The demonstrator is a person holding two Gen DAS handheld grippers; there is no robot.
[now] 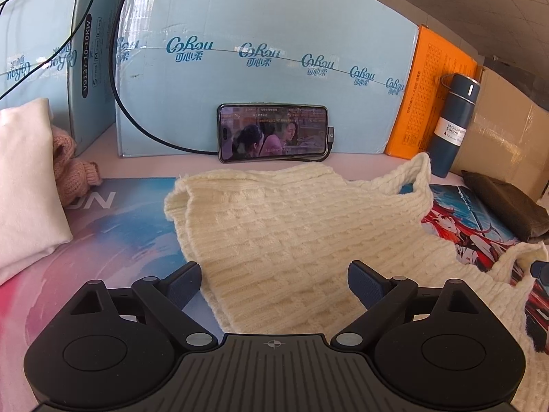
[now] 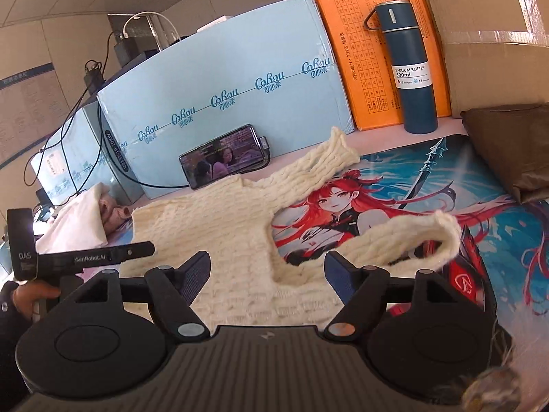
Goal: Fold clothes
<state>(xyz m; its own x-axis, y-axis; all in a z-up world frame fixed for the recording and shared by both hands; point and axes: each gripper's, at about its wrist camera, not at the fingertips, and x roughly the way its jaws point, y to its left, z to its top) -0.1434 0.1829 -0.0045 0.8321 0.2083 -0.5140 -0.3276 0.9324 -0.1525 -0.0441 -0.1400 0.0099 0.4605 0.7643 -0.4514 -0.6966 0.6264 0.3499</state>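
both grippers' fingers (image 1: 185, 283) gape over cream sweater (image 1: 274, 226).

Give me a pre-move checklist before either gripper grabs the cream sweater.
1. Left gripper free: ok, jaws open, nothing held.
2. Right gripper free: ok, jaws open, nothing held.
3. Cream cable-knit sweater within reach: ok, fabric lies between both sets of jaws on the printed anime desk mat.
4. Sweater laid flat: not ok, the near sleeve curls back in a loop and the far edge is bunched.
5. Far sleeve clear of the black smartphone: cannot tell, they sit close.
6. Dark blue vacuum bottle out of the folding area: ok, upright at the back.
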